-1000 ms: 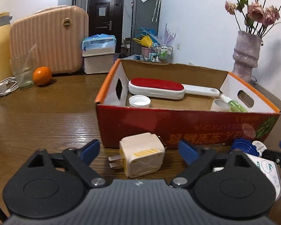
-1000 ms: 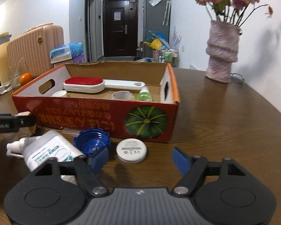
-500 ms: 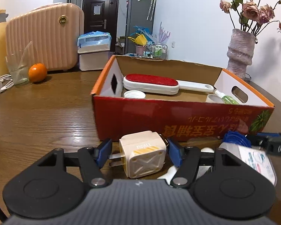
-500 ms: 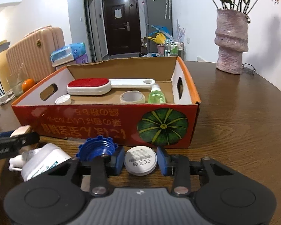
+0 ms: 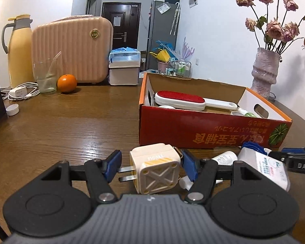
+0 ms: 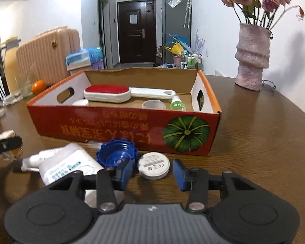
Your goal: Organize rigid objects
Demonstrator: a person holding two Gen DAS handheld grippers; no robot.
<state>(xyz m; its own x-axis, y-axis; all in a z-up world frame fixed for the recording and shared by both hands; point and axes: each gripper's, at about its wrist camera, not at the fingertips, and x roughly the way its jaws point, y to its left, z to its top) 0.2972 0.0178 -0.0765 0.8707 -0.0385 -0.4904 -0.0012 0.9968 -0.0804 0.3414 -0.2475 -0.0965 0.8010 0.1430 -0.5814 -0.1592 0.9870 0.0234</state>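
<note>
1. Charger (image 5: 155,167) sits on our worktop (image 5: 71,130) before the box (image 5: 203,131), gripped by our left tool (image 5: 151,167).
2. Our right tool (image 6: 152,170) stands released around the disc (image 6: 154,165).

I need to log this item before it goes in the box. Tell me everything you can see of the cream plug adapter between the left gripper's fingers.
The plug adapter is a cream, boxy block of what looks like hard plastic, with a yellow band and an X-ribbed square face toward the camera. Two flat metal prongs point left, toward one blue finger pad. It sits between the fingers of the left gripper, in front of the red cardboard box. Whether the pads press it, or whether it rests on the table, is unclear.
</note>
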